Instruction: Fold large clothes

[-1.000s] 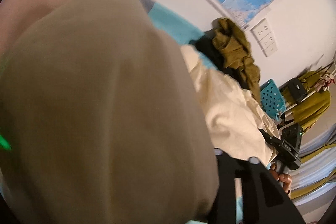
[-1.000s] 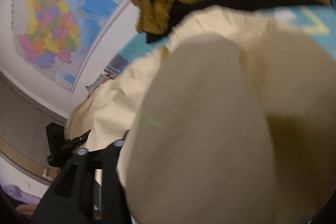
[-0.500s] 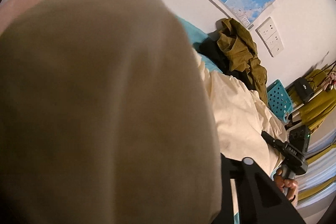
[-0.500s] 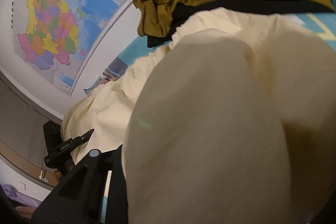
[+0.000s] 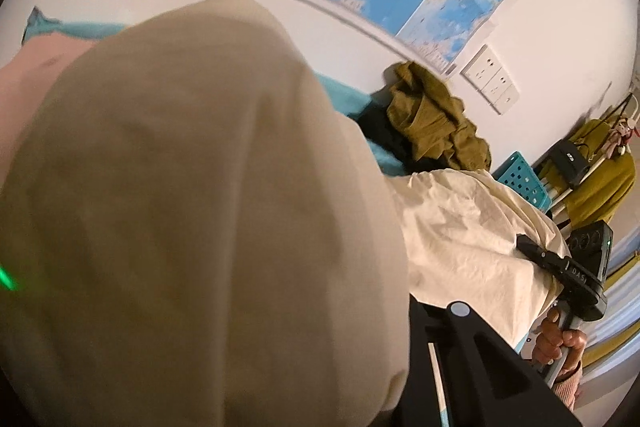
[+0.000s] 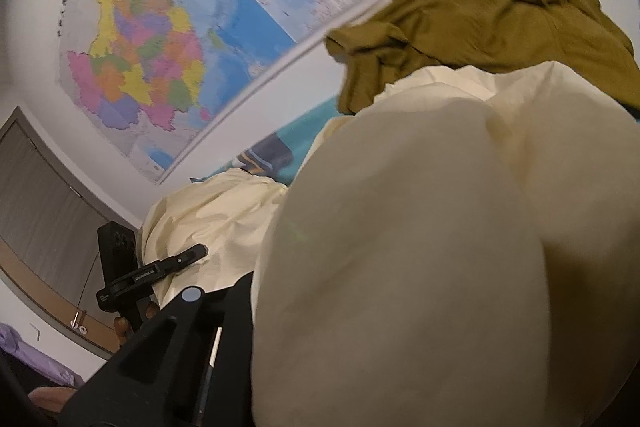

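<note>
A large cream garment (image 5: 460,227) lies crumpled on a teal bed sheet (image 5: 340,95). One edge of it bulges up close over the left wrist lens and hides all but one black finger (image 5: 460,347) of my left gripper. Seen in the right wrist view, my left gripper (image 6: 180,259) has its jaws closing, pinched on the cream garment (image 6: 208,219). My right gripper (image 5: 536,253), held by a hand (image 5: 560,343), also has its jaws closing on another part of the raised cloth. There too the cloth covers one finger.
A crumpled olive garment (image 5: 432,119) sits on a black one (image 5: 376,127) against the wall behind the cream cloth. Pink cloth (image 5: 24,79) lies at far left. A blue perforated basket (image 5: 520,179) and a rack with a yellow garment (image 5: 600,187) stand to the right.
Both grippers have risen with the cream cloth in them, and their jaws have narrowed. More of the wall and maps shows above the cloth in both views.
</note>
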Motion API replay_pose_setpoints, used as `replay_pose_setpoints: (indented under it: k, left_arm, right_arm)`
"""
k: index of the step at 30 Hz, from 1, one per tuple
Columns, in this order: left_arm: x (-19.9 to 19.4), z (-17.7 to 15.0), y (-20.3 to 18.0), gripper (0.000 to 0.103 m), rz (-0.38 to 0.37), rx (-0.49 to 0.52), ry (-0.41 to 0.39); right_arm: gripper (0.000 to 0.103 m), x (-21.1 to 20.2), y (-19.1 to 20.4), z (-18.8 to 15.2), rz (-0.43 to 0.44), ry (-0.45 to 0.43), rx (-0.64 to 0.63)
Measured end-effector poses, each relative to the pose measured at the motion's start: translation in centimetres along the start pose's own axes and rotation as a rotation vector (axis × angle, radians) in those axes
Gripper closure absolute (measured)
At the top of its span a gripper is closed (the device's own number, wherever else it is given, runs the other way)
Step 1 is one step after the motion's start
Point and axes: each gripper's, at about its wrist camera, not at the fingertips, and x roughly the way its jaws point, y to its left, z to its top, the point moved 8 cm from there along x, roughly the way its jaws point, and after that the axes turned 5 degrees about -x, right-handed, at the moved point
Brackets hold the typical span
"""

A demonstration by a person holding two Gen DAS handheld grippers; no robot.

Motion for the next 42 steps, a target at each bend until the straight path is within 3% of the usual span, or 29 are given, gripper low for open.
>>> replay_pose_setpoints:
  k: [6, 14, 20, 28, 42]
  left_arm:
    - [0.4, 2.0, 0.1, 0.088, -0.004, 0.043, -0.056]
    - [-4.5, 5.8, 0.6, 0.088, -0.001, 0.084, -0.16]
    - [-8.0, 9.8, 0.7, 0.088, 0.05, 0.098, -0.236]
    - [-12.6, 14.8, 3.3, 0.088, 0.13, 0.085, -0.339]
    - [-19.5, 20.0, 13.0, 0.088, 0.273, -0.019, -0.453]
  right_arm:
    - [0.089, -0.8, 3.3, 2.7, 0.036, -0.044, -0.072]
    - [0.089, -0.6, 7.7, 6.3, 0.094, -0.095, -0.148]
    - [0.089, 1.8, 11.5, 8.8, 0.148, -0.096, -0.195]
    - [0.089, 5.9, 17.2, 11.3, 0.217, -0.082, -0.259]
    - [0.089, 15.7, 25.5, 12.5, 0.336, -0.011, -0.316]
